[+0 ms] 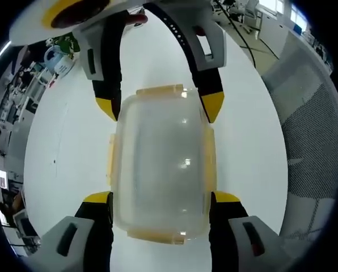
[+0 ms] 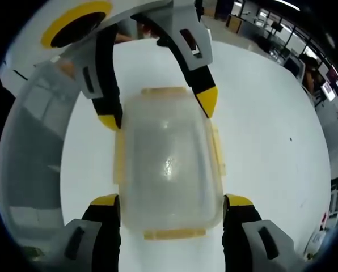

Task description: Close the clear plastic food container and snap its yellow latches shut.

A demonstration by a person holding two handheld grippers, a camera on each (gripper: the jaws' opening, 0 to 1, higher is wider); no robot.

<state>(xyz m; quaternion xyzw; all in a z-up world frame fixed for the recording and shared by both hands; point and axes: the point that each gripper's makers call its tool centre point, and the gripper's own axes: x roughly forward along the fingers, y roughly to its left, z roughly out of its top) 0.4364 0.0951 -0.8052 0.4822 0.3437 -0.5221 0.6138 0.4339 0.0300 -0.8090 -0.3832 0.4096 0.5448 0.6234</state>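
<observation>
Container (image 1: pixel 160 164) sits lid-on on the white counter (image 1: pixel 67 147), clear body, yellow latches on all four sides; in my left gripper view it lies straight ahead, lengthwise between the jaws.

My left gripper (image 1: pixel 162 205): jaws spread, one yellow tip at each near corner of the container, close against its sides; I cannot tell whether they touch; near end latch (image 1: pixel 155 234) lies between the two jaws; side latches (image 1: pixel 210 158) look folded flat against the walls.

Right gripper (image 1: pixel 160 105) comes in from the far side, facing mine; its jaws also spread, yellow tips at the far corners, either side of the far end latch (image 1: pixel 159 90).

Right gripper view gives the mirror picture: container (image 2: pixel 169 164) between my right gripper's (image 2: pixel 172 208) jaws, tips just beside the near corners, jaws parted wide, nothing clamped; left gripper (image 2: pixel 157 110) opposite, tips at the far corners; near end latch (image 2: pixel 174 233) between the right jaws.

So the container is bracketed at all four corners, one gripper at each end; counter (image 2: pixel 271 130) around it white.

A mesh chair back (image 1: pixel 313 141) stands beside the counter.
</observation>
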